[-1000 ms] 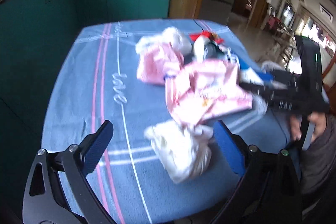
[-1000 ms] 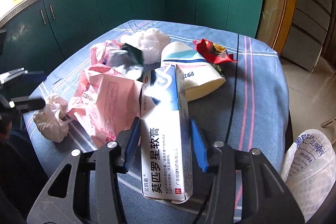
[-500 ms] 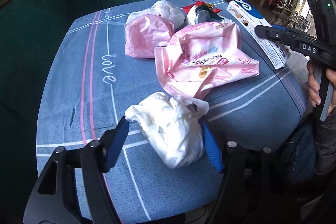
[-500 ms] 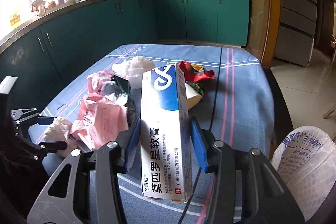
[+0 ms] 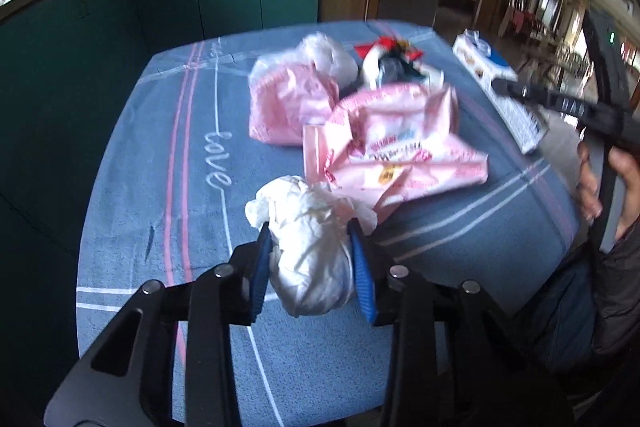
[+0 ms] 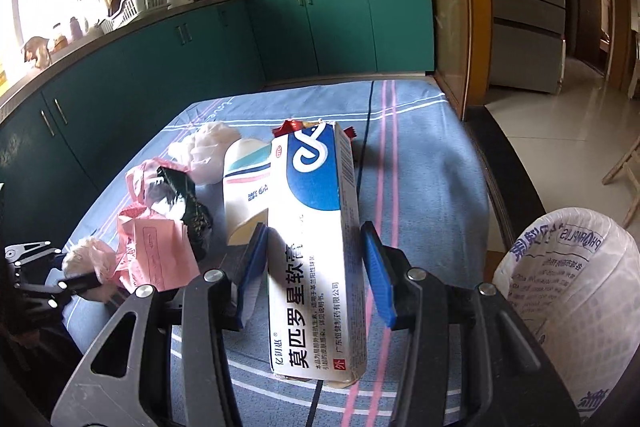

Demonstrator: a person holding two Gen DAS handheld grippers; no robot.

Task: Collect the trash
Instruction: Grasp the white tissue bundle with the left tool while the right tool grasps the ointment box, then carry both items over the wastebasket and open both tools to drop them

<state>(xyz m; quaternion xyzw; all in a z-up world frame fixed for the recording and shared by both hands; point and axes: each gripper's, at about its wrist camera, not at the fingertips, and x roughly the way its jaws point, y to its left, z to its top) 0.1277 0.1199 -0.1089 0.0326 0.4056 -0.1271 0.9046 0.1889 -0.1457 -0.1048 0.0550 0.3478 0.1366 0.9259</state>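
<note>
My left gripper (image 5: 312,251) is shut on a crumpled white tissue wad (image 5: 310,247) at the near edge of the blue tablecloth (image 5: 160,187). My right gripper (image 6: 316,251) is shut on a long white and blue medicine box (image 6: 316,239) and holds it above the table; the box also shows in the left wrist view (image 5: 500,91). More trash lies on the cloth: a pink wrapper (image 5: 396,147), a pink plastic bag (image 5: 288,107), a white bag (image 5: 332,59), a red wrapper (image 5: 384,45), a white and teal pack (image 6: 244,179) and a black wrapper (image 6: 180,195).
A trash bin lined with a white printed bag (image 6: 572,291) stands right of the table. Teal kitchen cabinets (image 6: 240,39) run behind the table. A black cable (image 6: 366,147) crosses the cloth. A wooden post (image 6: 456,7) stands at the far right corner.
My left gripper has closed its jaws on the white tissue wad. My right gripper has lifted the medicine box higher above the table.
</note>
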